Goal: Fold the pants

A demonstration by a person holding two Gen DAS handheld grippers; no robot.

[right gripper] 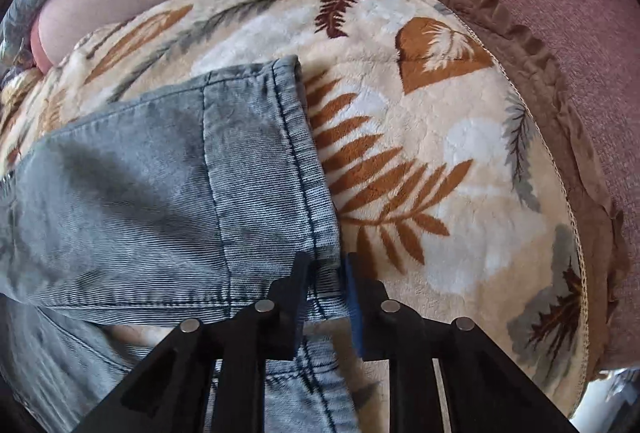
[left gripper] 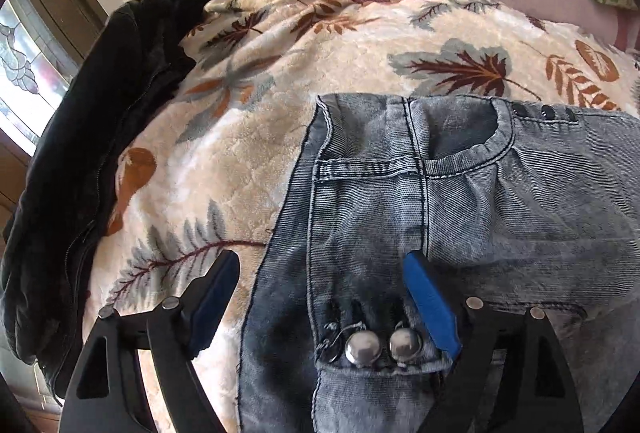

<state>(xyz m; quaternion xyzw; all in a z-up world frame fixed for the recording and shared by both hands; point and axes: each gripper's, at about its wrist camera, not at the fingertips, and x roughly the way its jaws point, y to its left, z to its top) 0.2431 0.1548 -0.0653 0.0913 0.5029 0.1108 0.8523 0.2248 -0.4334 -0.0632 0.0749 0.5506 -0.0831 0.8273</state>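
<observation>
We see the left gripper [left gripper: 324,277] spread wide, empty, above the jeans [left gripper: 460,217] waistband; right gripper [right gripper: 326,273] part-open, hem edge loose between its jaws.

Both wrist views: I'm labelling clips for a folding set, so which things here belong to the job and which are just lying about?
Part of the job:
- jeans
- left gripper, open over the waistband
- right gripper, open at the leg hem

Just lying about:
- black jacket
- leaf-print blanket underneath
- pink sofa
</observation>
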